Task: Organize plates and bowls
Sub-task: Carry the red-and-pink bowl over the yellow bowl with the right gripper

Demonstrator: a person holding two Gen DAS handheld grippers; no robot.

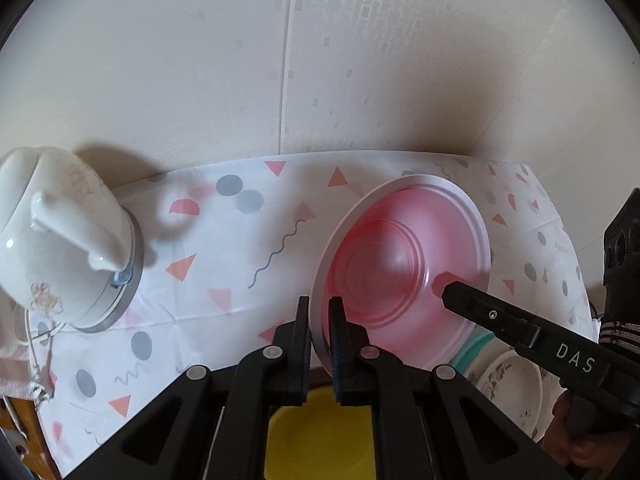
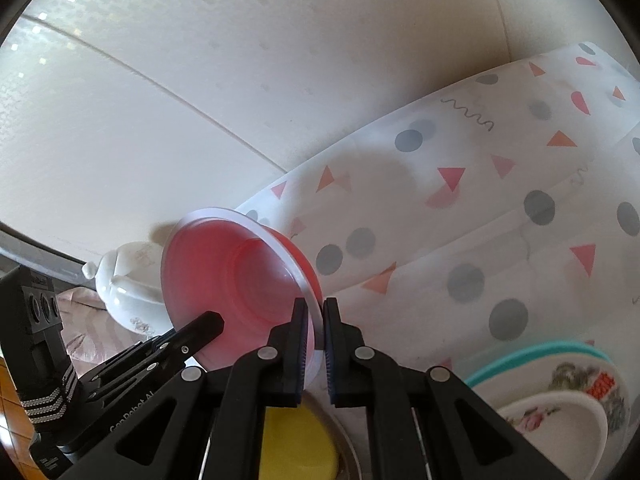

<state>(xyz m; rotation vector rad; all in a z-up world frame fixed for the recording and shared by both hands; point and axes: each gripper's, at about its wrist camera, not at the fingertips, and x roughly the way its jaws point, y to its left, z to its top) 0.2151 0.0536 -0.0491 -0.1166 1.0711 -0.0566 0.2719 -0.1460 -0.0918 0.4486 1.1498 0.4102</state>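
Left wrist view: the patterned tablecloth (image 1: 224, 248) covers the table, and above it a single pink bowl (image 1: 400, 264) is held clear of the cloth, tilted steeply with its hollow facing the right-hand side. The left gripper (image 1: 319, 340) is clamped on the near rim, the rim edge running up between its pads. The right gripper (image 2: 316, 344) pinches the opposite rim in the same way, so the bowl hangs between the two, equally near both. Its next resting place likely lies below and to the right: one stack of floral plates (image 2: 568, 412) on a teal-rimmed dish. One yellow dish (image 1: 320, 436) sits directly under the fingers. One white teapot (image 1: 60, 240) stands well apart on the left
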